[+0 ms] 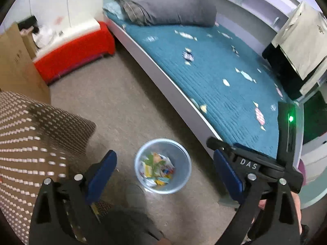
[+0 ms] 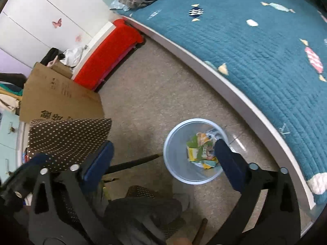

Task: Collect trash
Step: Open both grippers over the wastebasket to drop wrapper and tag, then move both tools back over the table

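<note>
Both my tongs point steeply down at the floor beside the bed. Left gripper (image 1: pixel 165 166): blue pads spread wide apart, nothing between them but air; the pale blue wastebasket (image 1: pixel 184 159) sits on the grey carpet (image 1: pixel 126 106) in the gap between the fingers. Right gripper (image 2: pixel 163 155): jaws likewise wide apart and empty; its right fingertip overlaps the basket's far rim in the right wrist view.

Trash (image 1: pixel 157 168) lies in the bottom of the wastebasket: crumpled wrappers and paper scraps, yellow, green, white, some red. Hard to tell single pieces apart.

Basket stands upright, just beside the white bed frame (image 1: pixel 163 77), not touching it as far as I can see. Teal quilt (image 1: pixel 214 65) with candy print covers the bed; grey pillow (image 1: pixel 169 8) at the head end. Brown dotted cushion (image 2: pixel 67 138) to my left, cardboard box (image 2: pixel 57 100) behind it, red bench cover (image 2: pixel 106 57) by the wall
</note>
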Available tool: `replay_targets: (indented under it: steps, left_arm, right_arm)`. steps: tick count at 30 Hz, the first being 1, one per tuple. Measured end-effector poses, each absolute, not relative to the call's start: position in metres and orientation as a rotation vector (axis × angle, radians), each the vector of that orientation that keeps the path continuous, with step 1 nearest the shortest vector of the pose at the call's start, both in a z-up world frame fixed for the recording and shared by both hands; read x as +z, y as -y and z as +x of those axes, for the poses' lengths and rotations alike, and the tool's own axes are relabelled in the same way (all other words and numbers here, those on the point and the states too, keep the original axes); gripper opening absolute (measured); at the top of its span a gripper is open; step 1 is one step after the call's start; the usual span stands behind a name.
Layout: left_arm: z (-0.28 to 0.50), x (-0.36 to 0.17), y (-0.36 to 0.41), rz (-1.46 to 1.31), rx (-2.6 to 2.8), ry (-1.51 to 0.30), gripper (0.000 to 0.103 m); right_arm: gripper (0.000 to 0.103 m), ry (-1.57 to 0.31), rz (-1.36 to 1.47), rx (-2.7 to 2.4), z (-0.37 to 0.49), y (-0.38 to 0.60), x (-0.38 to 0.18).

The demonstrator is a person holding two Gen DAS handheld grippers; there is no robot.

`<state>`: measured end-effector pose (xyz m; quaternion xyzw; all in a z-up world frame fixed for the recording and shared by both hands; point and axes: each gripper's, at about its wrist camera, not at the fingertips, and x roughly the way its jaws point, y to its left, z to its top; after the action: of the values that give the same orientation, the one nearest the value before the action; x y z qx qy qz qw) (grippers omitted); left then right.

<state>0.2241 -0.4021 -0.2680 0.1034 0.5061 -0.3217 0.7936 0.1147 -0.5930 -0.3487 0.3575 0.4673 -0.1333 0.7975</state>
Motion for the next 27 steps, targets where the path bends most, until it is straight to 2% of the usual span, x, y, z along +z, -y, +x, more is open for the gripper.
replay_targets:
  steps: [12,27]
  left_arm:
    - [0.201,-0.217,0.363,0.146,-0.719,-0.962,0.094]
    - [0.186,-0.159,0.278,0.138,-0.584,-0.777,0.095]
  right_arm:
    - [0.097,-0.927,0.689,-0.304,0.102,0.57,-0.297]
    - [0.097,-0.774,0.556,-0.215,0.105,0.496,-0.193]
